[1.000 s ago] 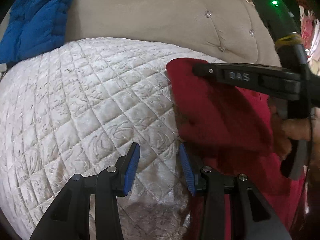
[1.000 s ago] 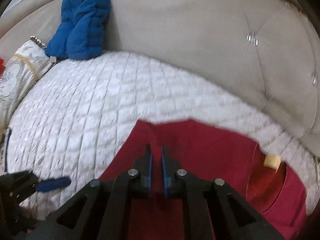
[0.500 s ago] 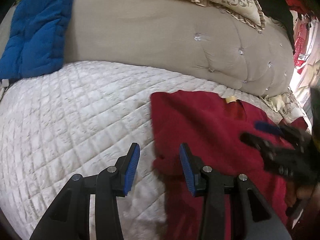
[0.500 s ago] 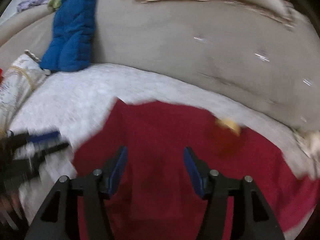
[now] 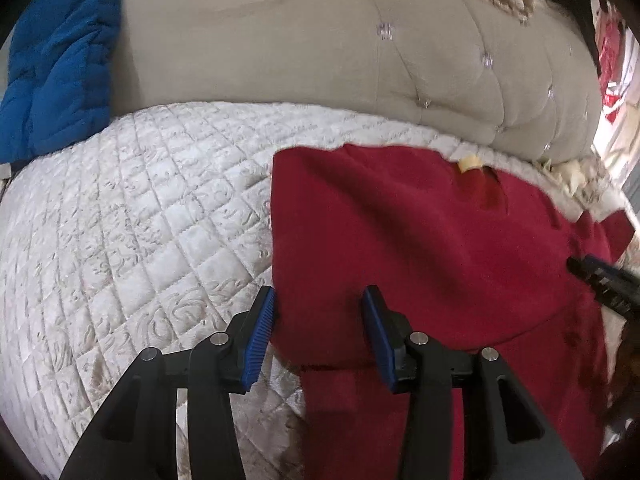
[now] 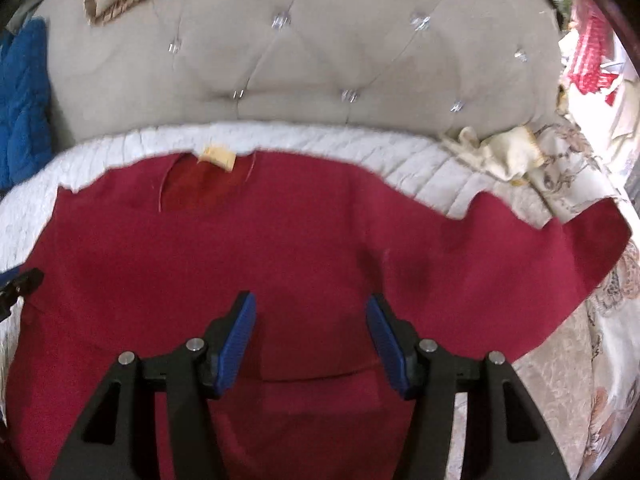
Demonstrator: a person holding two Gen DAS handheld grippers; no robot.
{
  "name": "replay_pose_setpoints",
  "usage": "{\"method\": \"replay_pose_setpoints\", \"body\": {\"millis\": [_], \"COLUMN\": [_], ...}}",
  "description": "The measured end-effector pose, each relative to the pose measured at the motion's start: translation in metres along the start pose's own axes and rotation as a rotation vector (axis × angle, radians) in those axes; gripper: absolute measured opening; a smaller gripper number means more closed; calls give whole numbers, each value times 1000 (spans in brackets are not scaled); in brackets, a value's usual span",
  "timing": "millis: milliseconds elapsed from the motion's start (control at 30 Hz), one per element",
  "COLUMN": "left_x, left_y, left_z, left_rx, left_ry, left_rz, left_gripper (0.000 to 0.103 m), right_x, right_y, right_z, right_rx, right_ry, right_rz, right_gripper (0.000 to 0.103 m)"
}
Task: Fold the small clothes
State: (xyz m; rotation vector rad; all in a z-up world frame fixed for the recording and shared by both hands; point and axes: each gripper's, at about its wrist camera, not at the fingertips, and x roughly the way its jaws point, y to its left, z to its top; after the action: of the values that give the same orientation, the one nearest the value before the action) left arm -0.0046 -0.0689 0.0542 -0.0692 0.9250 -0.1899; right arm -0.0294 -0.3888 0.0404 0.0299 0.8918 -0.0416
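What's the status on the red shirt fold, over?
Left gripper open at the red shirt's left edge. Right gripper open above its middle, holding nothing. Shirt flat on white quilt, right sleeve out. Nothing blocking.

Dim, soft indoor light, overexposed glare at right edges, fisheye bending, slight motion blur

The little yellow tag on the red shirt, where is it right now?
The yellow tag sits at the neck of the red shirt, at its far edge by the tufted headboard; it shows upper left in the right wrist view.
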Motion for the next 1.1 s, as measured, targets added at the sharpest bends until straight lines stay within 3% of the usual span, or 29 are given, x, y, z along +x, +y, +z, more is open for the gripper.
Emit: {"method": "replay_pose_setpoints", "body": {"millis": [67,167,300,533,867,1100], "left_x": [-6,-16,-27,-44,-11,29], "left_y": [-4,-14,-25,-40,-54,-58], "left_z": [1,1,4,10,5,-3], "left_rx": [-8,6,18,34,57,71], "left_ry": [-6,-24,-49,-82,-37,22], "left_rz": [-3,4,10,-38,-23,14], "left_gripper": [23,23,23,25,25,27], "right_x": [14,4,-14,-19,-27,-28], "right_y": [-1,-1,-33,-92,-93,-134], "right_z": [-5,-5,-2,-9,-12,-16], "right_rx": [-15,-43,61,199,205,276], "right_ry": [60,34,-10,12,21,17], "right_rz": [-7,10,20,-29,12,-25], "right_gripper": [63,63,64,66,69,73]}}
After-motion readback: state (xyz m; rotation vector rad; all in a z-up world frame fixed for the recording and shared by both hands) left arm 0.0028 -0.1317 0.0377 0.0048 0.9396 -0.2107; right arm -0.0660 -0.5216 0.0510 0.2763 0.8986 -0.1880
